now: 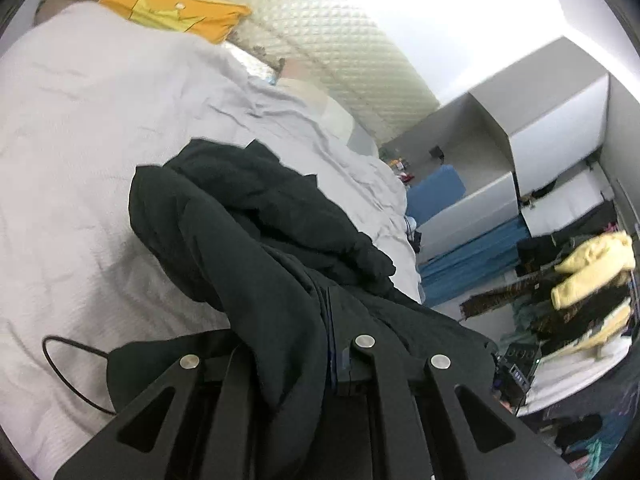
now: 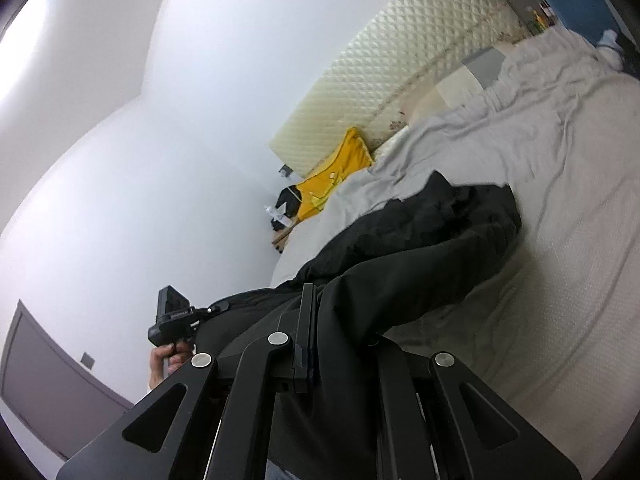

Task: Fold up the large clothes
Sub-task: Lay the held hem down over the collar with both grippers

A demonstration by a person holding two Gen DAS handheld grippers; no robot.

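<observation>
Pinching the black jacket point(image 1: 256, 216) in both grippers, left gripper point(image 1: 320, 344) and right gripper point(image 2: 320, 344), you are probably trailing its length forward onto the bed point(image 1: 80, 120).

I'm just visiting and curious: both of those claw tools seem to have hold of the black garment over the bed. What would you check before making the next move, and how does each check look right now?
1. Left gripper has cloth pinched: ok, the black garment drapes over and between its fingers.
2. Right gripper has cloth pinched: ok, fabric runs through it.
3. Both hold matching edges or corners: cannot tell, folds hide the seams.
4. Garment spread flat: not ok, its far end lies bunched on the bed sheet.
5. Landing area free: ok, the yellow pillow sits far off by the headboard.
6. Black cable clear of the cloth: cannot tell, it loops close to the hem.
</observation>
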